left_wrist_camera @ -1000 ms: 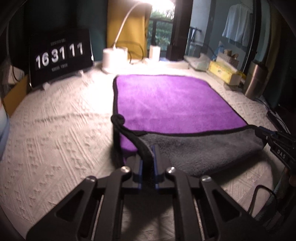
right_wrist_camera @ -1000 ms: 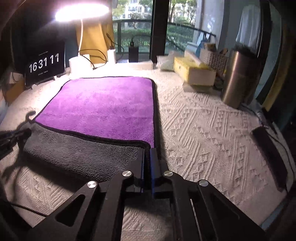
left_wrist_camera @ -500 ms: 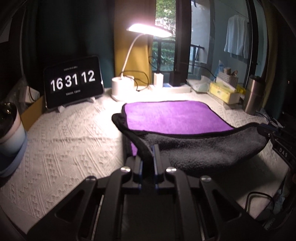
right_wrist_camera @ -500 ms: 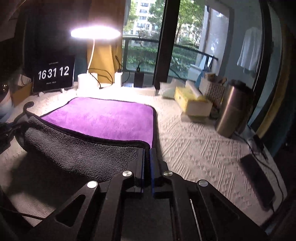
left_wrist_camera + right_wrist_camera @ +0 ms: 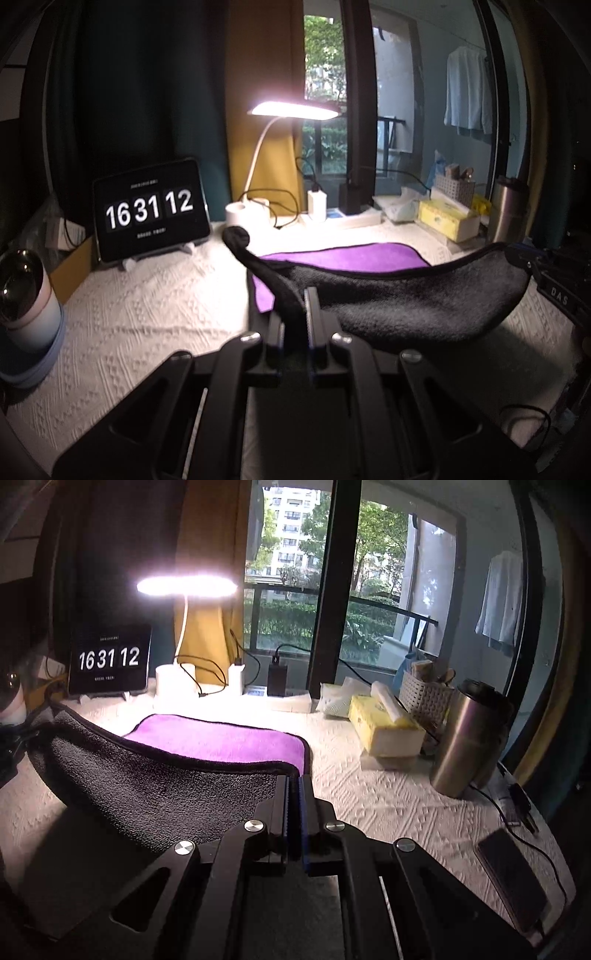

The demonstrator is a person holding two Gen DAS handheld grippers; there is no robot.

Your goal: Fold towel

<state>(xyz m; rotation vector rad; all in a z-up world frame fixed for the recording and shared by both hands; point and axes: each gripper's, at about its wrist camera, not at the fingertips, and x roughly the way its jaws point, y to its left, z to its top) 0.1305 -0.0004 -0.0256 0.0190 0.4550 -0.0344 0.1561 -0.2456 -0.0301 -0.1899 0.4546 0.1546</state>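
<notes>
The left gripper [image 5: 295, 306] and right gripper [image 5: 293, 794] each clamp a near corner of the purple-and-grey microfibre towel [image 5: 155, 782], raised above the white-covered bench [image 5: 369, 797]. The black tablet clock [image 5: 149, 212] reads "16 31 12".

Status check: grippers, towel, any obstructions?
Left gripper and right gripper shut on near towel corners. Near edge raised, far half flat. Fold path unobstructed.
</notes>
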